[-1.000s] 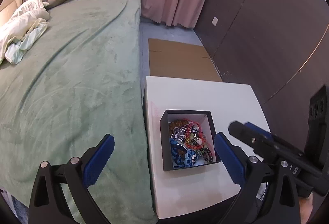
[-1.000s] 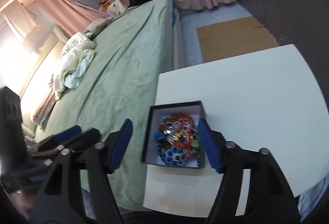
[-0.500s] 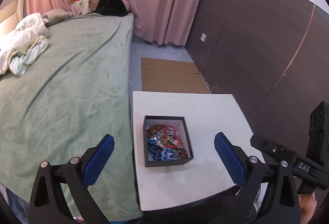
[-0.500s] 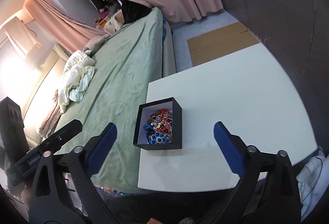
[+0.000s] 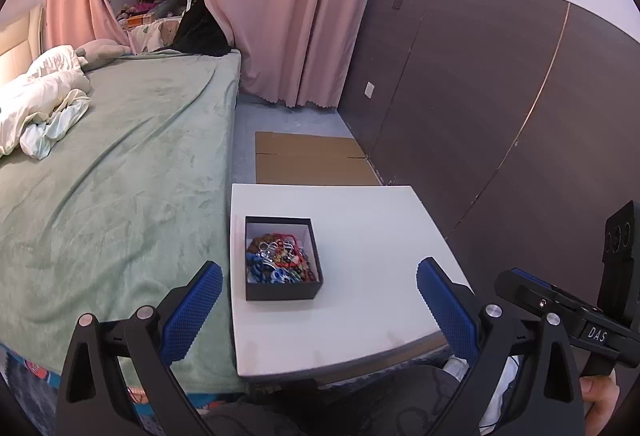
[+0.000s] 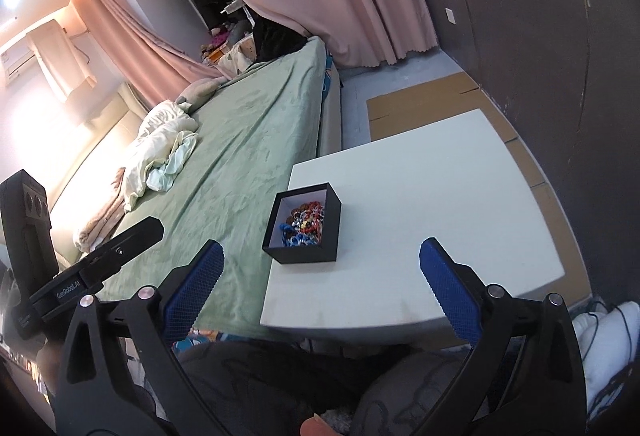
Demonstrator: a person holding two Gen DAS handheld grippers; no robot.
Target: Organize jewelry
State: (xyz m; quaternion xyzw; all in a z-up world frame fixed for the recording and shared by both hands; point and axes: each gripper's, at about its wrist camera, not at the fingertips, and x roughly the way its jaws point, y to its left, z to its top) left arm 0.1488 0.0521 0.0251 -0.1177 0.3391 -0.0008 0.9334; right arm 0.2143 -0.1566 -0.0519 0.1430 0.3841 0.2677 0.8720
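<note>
Item: black box (image 5: 283, 264) of jewelry (image 5: 278, 260), standing on the white table (image 5: 360, 236), near its left edge, the side along the bed (image 5: 112, 171), and toward the near end. The rest of the tabletop is bare.

Contents: a tangled heap of red and blue beads with some silver pieces. We cannot separate single items or count them; the box wall hides the near part in the right wrist view.

Left gripper (image 5: 318, 294): jaws wide apart, holding nothing, well back from the box. Right gripper (image 6: 320, 278): likewise spread and empty, short of the near table edge.

Step, as we judge it: all the jewelry appears gathered in the box, so the sorting is either finished or not begun; we cannot tell which. If more is wanted, the next move calls for a descent over the box and a fine pinch on one strand, with a risk of dragging the tangle.

Cut off: both handles and the person's lap (image 6: 280, 380).
</note>
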